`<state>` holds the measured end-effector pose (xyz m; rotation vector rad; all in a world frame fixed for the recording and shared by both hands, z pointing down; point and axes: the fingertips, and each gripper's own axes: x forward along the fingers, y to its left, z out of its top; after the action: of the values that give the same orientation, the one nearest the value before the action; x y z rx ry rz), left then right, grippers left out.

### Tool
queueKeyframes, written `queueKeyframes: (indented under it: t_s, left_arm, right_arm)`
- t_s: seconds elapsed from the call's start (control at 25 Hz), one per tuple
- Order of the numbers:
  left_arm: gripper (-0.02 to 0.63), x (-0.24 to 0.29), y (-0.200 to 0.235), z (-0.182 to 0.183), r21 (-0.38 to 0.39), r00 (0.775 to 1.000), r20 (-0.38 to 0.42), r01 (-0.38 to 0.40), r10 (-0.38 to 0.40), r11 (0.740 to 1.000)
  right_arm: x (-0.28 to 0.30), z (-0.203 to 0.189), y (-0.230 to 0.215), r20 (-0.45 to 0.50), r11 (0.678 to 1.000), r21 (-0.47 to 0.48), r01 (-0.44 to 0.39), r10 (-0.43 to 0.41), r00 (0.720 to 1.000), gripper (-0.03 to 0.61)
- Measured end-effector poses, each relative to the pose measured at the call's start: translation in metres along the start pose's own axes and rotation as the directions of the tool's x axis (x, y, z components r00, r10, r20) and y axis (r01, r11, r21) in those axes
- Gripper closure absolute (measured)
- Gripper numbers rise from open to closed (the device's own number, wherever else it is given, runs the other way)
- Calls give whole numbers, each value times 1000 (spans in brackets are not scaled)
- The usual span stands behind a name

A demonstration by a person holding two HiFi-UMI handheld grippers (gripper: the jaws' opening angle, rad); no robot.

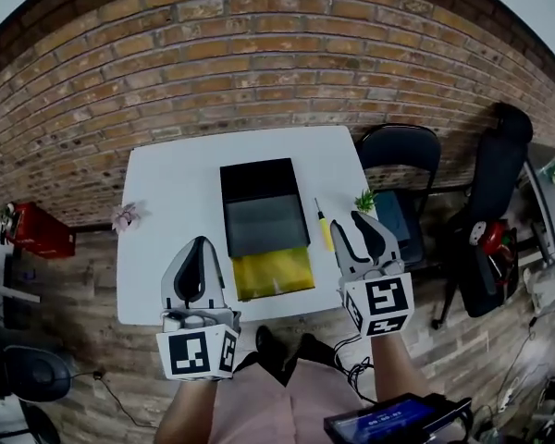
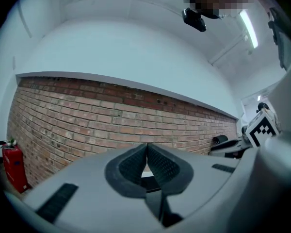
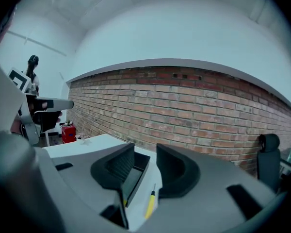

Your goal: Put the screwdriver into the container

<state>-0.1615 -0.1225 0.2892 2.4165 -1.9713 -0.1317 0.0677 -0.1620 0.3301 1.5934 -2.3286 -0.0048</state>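
The right gripper point(image 1: 350, 225) hovers over the front right corner of the worktop point(image 1: 171, 211), its fingers point(image 3: 114, 166) spread wide and empty. They are lined up on the yellow-handled screwdriver point(image 1: 323, 228), which lies between the black container point(image 1: 255, 179) and the right edge. The left gripper point(image 1: 199, 248), fingers point(image 2: 131, 166) pressed together on nothing, hangs near the front edge. A skewed descent could clip the thin shaft and roll the tool towards that edge or into the small plant point(image 1: 364, 200).
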Motion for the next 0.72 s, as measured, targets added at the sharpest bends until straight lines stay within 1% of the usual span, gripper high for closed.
queueKeyframes:
  t_s: [0.2,0.44,0.56,0.72]
  left_arm:
    - [601,20,3,-13,-30,999,-21,41,-41,999]
    - [601,44,-1,-35,-24,995,-81,63,-64,998]
    - [601,51,2,-44,-9,992,-106,71,-72,997]
    - [601,61,5,-67,-8,983,-170,61,-61,998]
  right_arm:
    - [12,-10,-8,-44,1000,1,26,-26,999,428]
    - [41,-48,-18,-129,999,37,15,-10,992,420]
    - [51,-78,-19,-184,998,62,5,6,983,420]
    - [64,-130,-17,-280,995,102,-10,38,959,420]
